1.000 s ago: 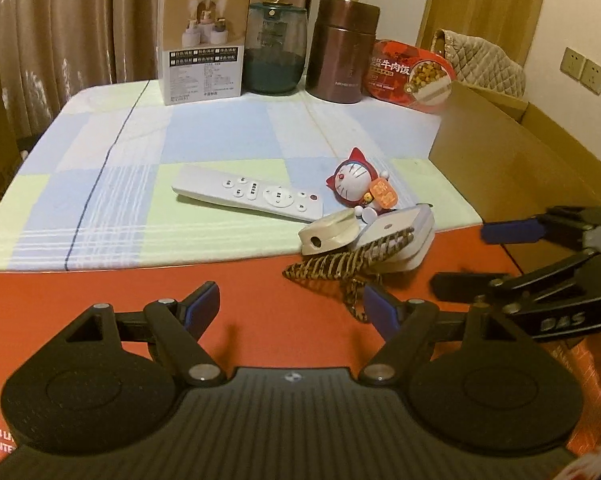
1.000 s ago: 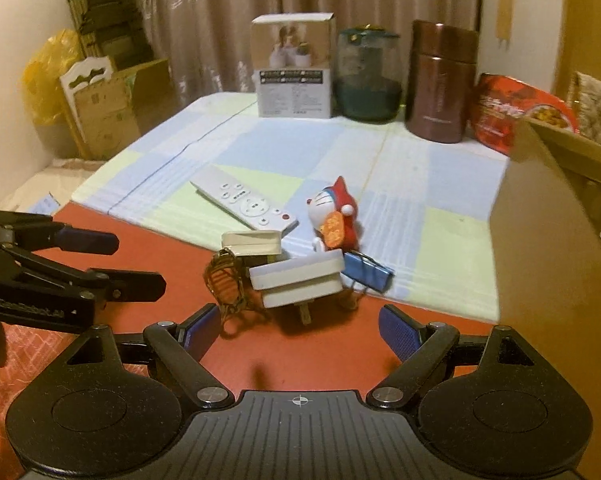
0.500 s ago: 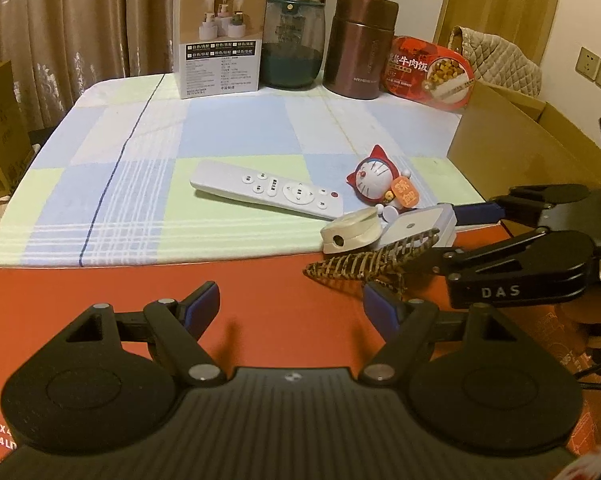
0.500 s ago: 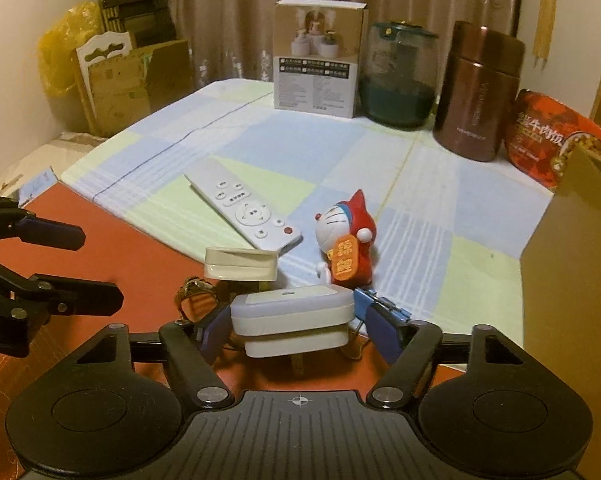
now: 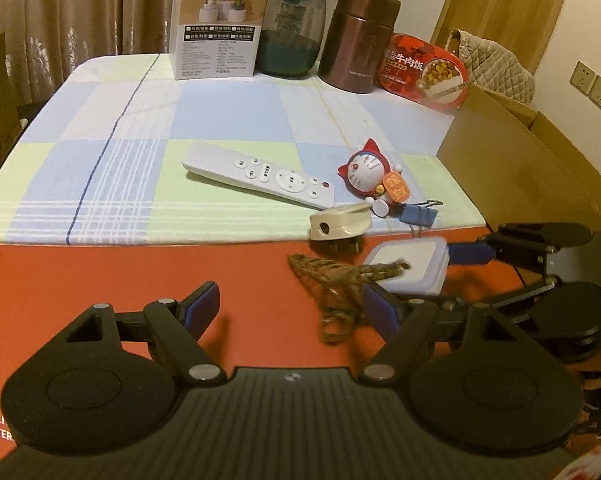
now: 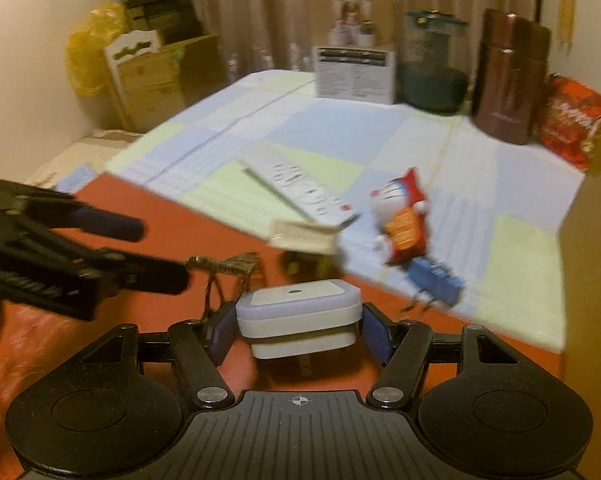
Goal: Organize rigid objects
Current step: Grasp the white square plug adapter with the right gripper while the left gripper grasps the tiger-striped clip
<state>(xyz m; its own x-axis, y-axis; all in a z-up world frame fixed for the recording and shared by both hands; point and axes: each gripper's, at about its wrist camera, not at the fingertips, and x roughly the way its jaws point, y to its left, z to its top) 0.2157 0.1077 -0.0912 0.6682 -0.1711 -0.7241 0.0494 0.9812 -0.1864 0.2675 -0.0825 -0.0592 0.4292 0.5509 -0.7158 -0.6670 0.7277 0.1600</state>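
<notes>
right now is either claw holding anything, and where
The right claw is closing on the white plug, pads at its two short ends. The left claw is empty.

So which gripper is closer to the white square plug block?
Right. The right gripper has the white square plug block between its closing fingers; the left gripper hangs open beside it.

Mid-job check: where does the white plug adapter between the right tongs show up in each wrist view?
Left wrist view: the white plug adapter sits right of centre on the red surface, between the right tongs, which are closing on it.
Right wrist view: bottom centre, between the blue pads.
Shared landmark: the red cat figurine on the checked cloth.
</notes>
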